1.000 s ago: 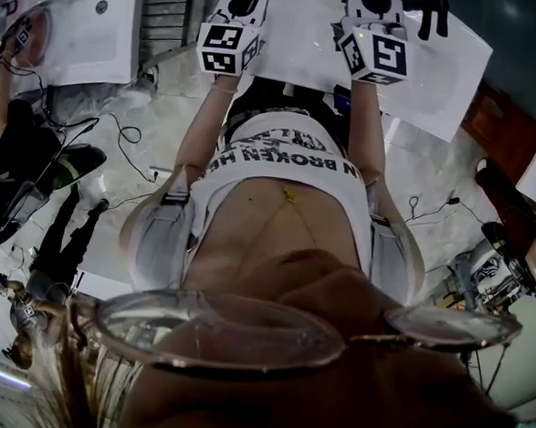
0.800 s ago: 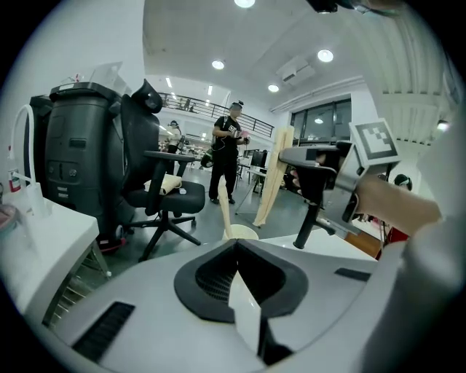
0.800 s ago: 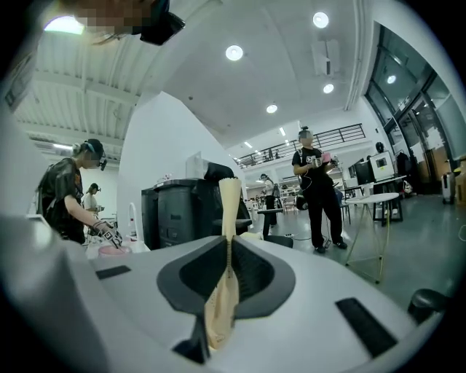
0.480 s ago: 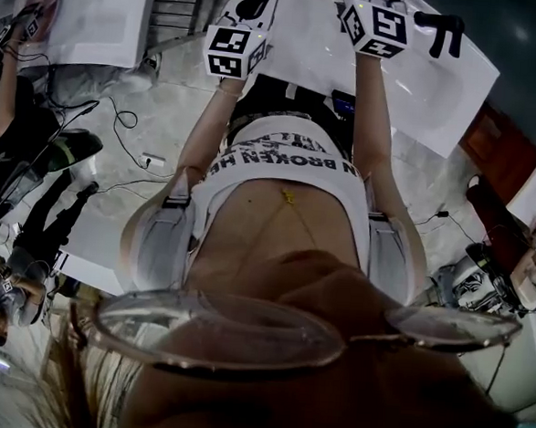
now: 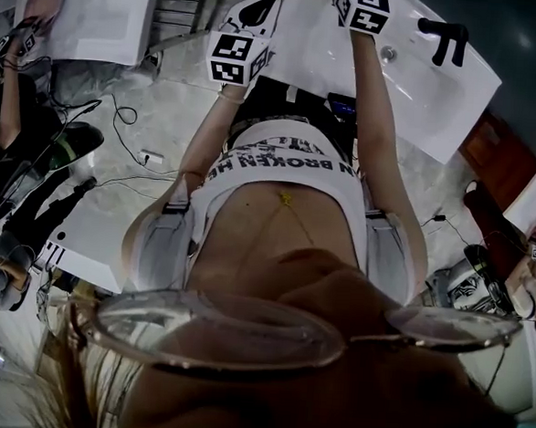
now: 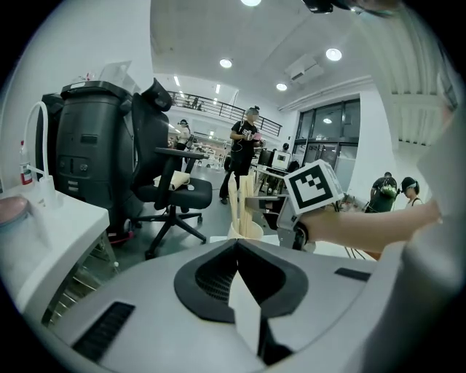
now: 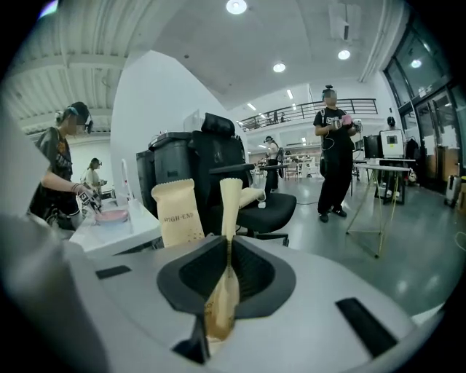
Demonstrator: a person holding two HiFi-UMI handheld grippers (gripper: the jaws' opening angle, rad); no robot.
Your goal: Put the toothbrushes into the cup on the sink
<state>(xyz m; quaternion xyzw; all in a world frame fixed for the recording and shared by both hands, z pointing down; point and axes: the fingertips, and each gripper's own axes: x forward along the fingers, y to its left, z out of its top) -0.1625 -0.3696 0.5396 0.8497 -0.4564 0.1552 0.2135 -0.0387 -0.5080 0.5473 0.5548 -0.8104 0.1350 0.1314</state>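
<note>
Right gripper view: the right gripper (image 7: pixel 227 255) has its jaws closed on a cream toothbrush packet (image 7: pixel 220 302). The packet runs along the seam between the pads, its serrated top standing up past the jaw tips and its lower end bulging out behind them. Just beyond the jaws and to their left stands a second cream packet (image 7: pixel 178 213) printed HIGH-END, upright, its base hidden by the gripper body. A black office chair (image 7: pixel 262 207) stands farther off, straight ahead of the jaws.

Left gripper view: the left gripper (image 6: pixel 237 255) has its jaws pressed together on a thin pale packet (image 6: pixel 246 320), seen edge-on and widening behind the pads. Ahead of the jaw tips sits the cup (image 6: pixel 245 232), with upright packets (image 6: pixel 234 198) rising from it. The right gripper is just to the cup's right, jaws turned toward it; whether the packet it holds is already inside the cup cannot be told.

Head view: both grippers reach forward over the white sink (image 5: pixel 418 91). A black faucet (image 5: pixel 445 40) stands to the right of the right gripper's marker cube
</note>
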